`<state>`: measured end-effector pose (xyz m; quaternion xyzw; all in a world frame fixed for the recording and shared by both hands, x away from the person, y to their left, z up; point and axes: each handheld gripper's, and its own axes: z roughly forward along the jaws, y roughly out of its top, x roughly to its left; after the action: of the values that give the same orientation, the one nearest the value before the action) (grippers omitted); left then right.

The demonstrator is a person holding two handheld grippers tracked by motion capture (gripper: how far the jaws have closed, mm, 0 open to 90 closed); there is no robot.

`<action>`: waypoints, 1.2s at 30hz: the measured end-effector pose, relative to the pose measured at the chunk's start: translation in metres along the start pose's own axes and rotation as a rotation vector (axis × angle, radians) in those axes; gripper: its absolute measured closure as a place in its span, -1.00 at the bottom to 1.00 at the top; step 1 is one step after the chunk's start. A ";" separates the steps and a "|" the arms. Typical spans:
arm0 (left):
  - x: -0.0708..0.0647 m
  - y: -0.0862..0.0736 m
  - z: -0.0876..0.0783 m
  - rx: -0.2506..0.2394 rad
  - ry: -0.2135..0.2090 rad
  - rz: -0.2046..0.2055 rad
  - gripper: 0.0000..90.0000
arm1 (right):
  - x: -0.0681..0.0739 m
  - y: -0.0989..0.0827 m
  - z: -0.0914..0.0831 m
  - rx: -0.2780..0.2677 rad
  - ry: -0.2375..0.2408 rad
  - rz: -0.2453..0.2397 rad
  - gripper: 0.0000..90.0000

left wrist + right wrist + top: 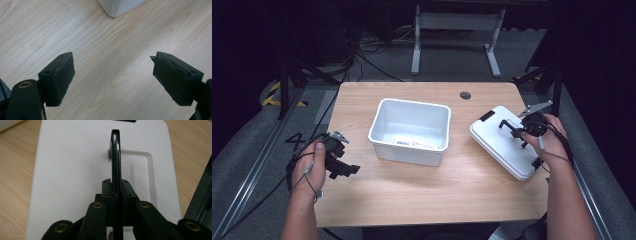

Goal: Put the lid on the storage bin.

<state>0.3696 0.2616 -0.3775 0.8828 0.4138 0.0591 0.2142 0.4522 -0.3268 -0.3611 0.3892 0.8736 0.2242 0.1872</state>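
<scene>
Both forearms are showing bare, unsleeved. The left gripper [343,167] and right gripper [512,131] are wearing matte black jaws with brass-coloured pivot rivets behind the pads, grey three-cornered plates on top, and thin cables looping back over the wrists.

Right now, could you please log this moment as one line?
right gripper: shut on lid handle | left gripper: open, above table | bin: uncovered

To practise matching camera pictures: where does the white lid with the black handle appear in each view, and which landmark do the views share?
High view: the white lid lies at right on the table, under the right gripper.
Left gripper view: not in it.
Right gripper view: the lid spreads across the centre, its black handle clamped between the jaws.
Shared landmark: the wooden table.
</scene>
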 end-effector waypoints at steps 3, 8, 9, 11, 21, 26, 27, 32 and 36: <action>-0.001 0.001 -0.001 0.002 0.002 0.006 -0.59 | 0.002 0.005 -0.005 0.003 0.006 -0.019 0.87; -0.003 0.002 -0.003 -0.001 0.000 0.015 -0.60 | 0.002 0.017 -0.018 0.009 -0.016 -0.064 0.87; -0.003 0.003 -0.003 -0.001 0.004 0.015 -0.60 | 0.002 0.019 -0.020 0.006 -0.015 -0.069 0.87; -0.002 0.003 -0.002 0.000 0.007 0.012 -0.60 | 0.002 0.024 -0.027 -0.001 -0.009 -0.076 0.87; -0.001 0.005 -0.001 0.001 0.003 0.023 -0.60 | 0.003 0.037 -0.043 0.003 -0.010 -0.062 0.87; 0.000 0.005 -0.003 -0.013 0.005 0.023 -0.60 | 0.001 0.042 -0.050 0.007 -0.003 -0.056 0.87; 0.000 0.005 -0.003 -0.014 0.005 0.021 -0.60 | 0.001 0.044 -0.051 0.007 -0.004 -0.057 0.87; 0.000 0.004 -0.004 -0.017 0.000 0.023 -0.60 | -0.001 0.050 -0.057 0.008 -0.007 -0.059 0.87; 0.000 0.004 -0.003 -0.014 0.000 0.016 -0.60 | -0.001 0.058 -0.061 0.011 0.012 -0.064 0.87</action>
<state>0.3719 0.2605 -0.3728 0.8846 0.4063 0.0635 0.2200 0.4563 -0.3083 -0.2791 0.3606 0.8879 0.2158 0.1869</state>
